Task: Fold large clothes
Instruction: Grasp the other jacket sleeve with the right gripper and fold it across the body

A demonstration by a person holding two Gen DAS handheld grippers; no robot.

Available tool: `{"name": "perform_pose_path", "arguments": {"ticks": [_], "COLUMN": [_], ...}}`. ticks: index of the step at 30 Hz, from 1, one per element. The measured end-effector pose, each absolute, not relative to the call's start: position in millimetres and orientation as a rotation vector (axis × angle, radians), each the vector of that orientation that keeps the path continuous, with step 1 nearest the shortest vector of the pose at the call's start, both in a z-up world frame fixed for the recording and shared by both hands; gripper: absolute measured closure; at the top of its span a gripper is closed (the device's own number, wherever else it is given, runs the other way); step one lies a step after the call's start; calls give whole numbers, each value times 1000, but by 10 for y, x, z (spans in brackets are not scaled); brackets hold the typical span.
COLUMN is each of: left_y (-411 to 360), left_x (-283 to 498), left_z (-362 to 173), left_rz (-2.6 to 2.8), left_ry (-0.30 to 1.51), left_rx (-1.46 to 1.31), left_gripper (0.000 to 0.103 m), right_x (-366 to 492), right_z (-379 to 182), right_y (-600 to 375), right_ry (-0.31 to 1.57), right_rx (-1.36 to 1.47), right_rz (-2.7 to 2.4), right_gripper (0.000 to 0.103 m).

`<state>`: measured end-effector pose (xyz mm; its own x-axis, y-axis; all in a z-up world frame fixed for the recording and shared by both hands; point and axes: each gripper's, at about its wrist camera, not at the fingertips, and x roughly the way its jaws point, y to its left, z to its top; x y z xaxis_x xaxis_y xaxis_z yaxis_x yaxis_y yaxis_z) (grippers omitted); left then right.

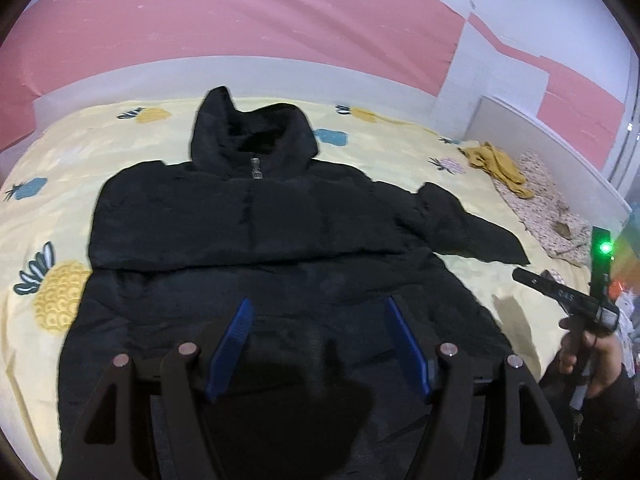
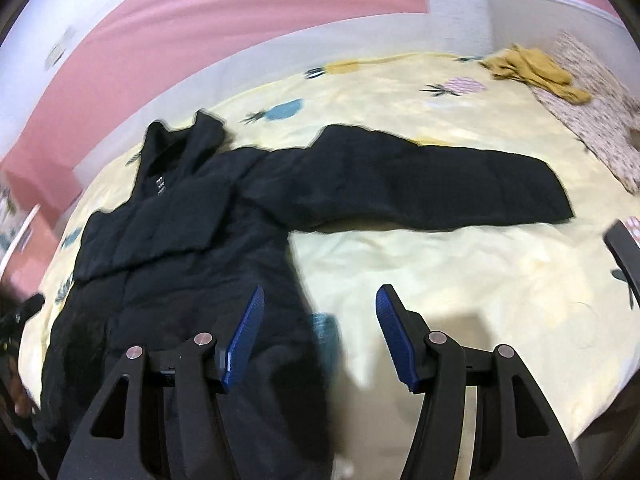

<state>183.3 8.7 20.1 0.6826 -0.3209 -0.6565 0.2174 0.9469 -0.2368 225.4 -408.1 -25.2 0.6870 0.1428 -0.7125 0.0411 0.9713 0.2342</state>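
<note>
A black hooded jacket [image 1: 256, 220] is laid front-up on a yellow pineapple-print bedsheet [image 1: 52, 208], its hood [image 1: 248, 136] toward the far wall and its hem toward the cameras. One sleeve has been folded across the chest; the fold is seen as a band lying over the upper body in the left wrist view. The other sleeve [image 2: 440, 184] is stretched straight out to the side, flat on the sheet, its cuff pointing toward the mustard cloth [image 2: 536, 70] at the far corner of the bed. A zipper pull [image 1: 256, 168] is seen at the collar.

The left gripper [image 1: 316, 344] is held above the lower part of the jacket, its blue fingers [image 1: 236, 336] spread apart with nothing between them. The right gripper [image 2: 320, 332] is held over the jacket's side edge and the bare sheet, its fingers likewise spread and empty; no cloth is touched by either pair.

A floral cloth [image 1: 548, 208] is spread beside the mustard one. In the left wrist view the right hand [image 1: 592, 360] is seen at the right edge, wrapped round its gripper's handle. A pink and white wall [image 1: 240, 20] stands behind the bed.
</note>
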Motion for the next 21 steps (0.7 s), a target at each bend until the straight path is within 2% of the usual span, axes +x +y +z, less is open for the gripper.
{"name": "perform_pose_path", "arguments": {"ticks": [11, 21], "left_y": [-364, -501], "left_x": [2348, 2963], "left_z": [287, 0], "left_rz": [-315, -304], "left_ry": [724, 746], "left_rx": [-47, -25], "left_gripper": [32, 32], "right_x": [2651, 3140], "right_z": [-567, -1033], "right_y": [-4994, -5591], "right_ry": [829, 876], "right_rx": [411, 535], "right_rz": [-156, -255], "right_gripper": [44, 44]}}
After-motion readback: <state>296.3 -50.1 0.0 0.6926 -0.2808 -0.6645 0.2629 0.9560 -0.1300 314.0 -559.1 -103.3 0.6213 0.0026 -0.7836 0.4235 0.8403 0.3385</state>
